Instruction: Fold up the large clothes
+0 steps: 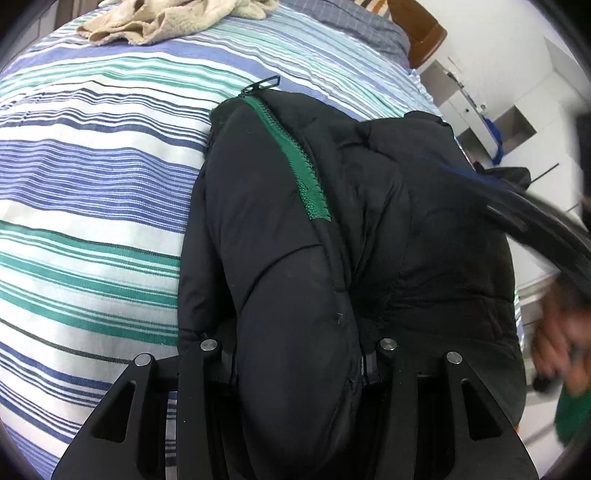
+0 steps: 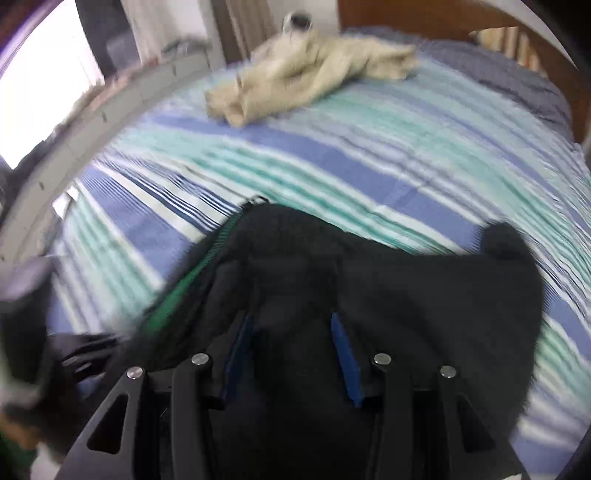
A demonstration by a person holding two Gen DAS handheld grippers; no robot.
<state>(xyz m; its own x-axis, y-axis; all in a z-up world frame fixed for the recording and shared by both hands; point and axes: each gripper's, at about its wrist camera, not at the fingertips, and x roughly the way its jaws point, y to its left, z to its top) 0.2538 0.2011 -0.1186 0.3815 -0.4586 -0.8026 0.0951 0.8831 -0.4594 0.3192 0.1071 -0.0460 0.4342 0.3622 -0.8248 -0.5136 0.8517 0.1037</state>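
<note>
on the near part of the bed (image 1: 92, 206), over its blue, green and white striped cover, lies a puffy black jacket (image 1: 424, 236) with a green zipper (image 1: 295, 158) running up toward its far end, where a small dark zipper pull (image 1: 264, 83) rests on the stripes. no container shows in either view.

the jacket bulges straight up between the fingers of the left tool (image 1: 295, 363), so that a thick padded fold fills the gap; the jaws stand partly apart and press on that fold from both sides, holding it. the rest of the jacket spreads away from the tool toward the bed's far side and its right edge.

in the blurred right wrist view the right tool (image 2: 291, 358) likewise has black jacket fabric packed between its blue-lined fingers (image 2: 345, 354), the jaws partly apart and gripping it; the cloth fans out ahead of the tool across the bed, green zipper to the left.

well apart from the jacket, near the bed's far edge, lies a crumpled beige fleecy garment (image 1: 173, 20). beyond it a grey-blue checked cloth (image 1: 354, 26) meets a wooden headboard (image 1: 421, 35). a person's hand (image 1: 557, 347), blurred, shows at the right edge of the left wrist view.
</note>
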